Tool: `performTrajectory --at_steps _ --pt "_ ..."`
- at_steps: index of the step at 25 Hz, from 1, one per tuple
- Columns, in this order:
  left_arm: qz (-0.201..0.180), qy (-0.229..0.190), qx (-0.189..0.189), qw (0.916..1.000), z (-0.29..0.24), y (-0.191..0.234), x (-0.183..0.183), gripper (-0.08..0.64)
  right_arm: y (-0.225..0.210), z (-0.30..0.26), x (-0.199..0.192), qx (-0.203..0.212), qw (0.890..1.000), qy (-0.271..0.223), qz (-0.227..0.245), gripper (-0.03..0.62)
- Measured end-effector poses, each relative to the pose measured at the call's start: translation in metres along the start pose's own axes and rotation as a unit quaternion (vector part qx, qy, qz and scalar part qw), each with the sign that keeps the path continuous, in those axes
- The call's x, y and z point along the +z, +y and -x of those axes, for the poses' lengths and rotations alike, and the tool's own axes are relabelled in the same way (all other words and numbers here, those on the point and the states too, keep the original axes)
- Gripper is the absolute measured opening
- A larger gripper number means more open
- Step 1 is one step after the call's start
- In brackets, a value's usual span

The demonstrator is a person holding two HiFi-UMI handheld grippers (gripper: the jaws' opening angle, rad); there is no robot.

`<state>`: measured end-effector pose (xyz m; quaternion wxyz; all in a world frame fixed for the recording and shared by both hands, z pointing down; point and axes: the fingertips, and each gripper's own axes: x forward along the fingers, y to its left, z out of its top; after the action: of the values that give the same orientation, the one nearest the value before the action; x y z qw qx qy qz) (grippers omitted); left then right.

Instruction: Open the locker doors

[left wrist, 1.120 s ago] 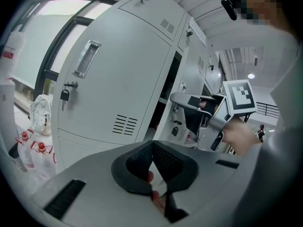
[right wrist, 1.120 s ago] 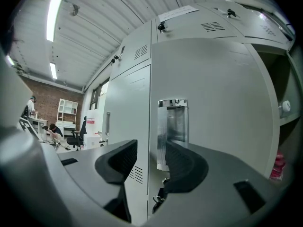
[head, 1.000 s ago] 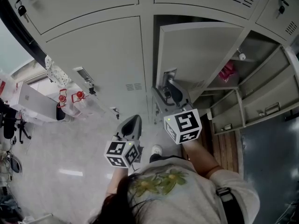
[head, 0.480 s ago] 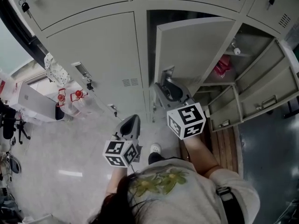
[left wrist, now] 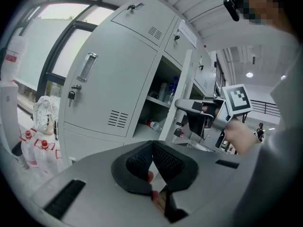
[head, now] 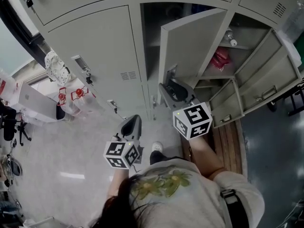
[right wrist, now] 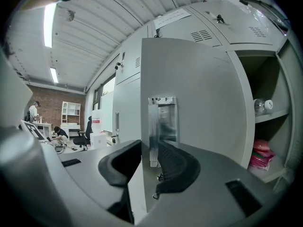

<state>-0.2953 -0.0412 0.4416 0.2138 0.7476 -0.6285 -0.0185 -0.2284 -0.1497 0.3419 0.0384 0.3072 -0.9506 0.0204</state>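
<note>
Hidden bits first: in the head view the right tool (head: 172,83) has its tips buried behind its own body and marker cube. The compartment behind the locker door (head: 192,44) is mostly dark. The right gripper view shows only that door's inner face with its metal latch plate (right wrist: 162,122), not the outer face. Locker rows above and below are cut off by the frame. Grey steel locker bank, no counter. Glossy pale floor (head: 71,146), with a white bag (head: 53,63) and red-capped bottles (head: 69,97) at the left by a window (left wrist: 57,41). Brick wall (right wrist: 52,96) and strip lights (right wrist: 49,22) sit far off in the right gripper view. The task door is the middle one, swung partway out. The closed door (head: 95,51) to its left has a handle (left wrist: 88,66) with a key hanging below it. Further right, more open doors (head: 270,77) and a pink packet (head: 219,58) on a shelf. Right tool points at the door roughly level. Its jaws have just been closing, with the door's free edge between them, clamped beside the latch plate. Left tool (head: 135,120) is held low, clear of the lockers, pads together and nothing in them.
</note>
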Motion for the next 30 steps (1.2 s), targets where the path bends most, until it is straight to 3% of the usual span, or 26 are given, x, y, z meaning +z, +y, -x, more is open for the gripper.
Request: performTrajectory --at_steps 30 --pt "-0.007 0.005 -0.015 0.9998 0.031 -0.057 -0.027 0.031 -0.014 0.084 -0.009 -0.009 1.000 -0.006 -0.018 0.127"
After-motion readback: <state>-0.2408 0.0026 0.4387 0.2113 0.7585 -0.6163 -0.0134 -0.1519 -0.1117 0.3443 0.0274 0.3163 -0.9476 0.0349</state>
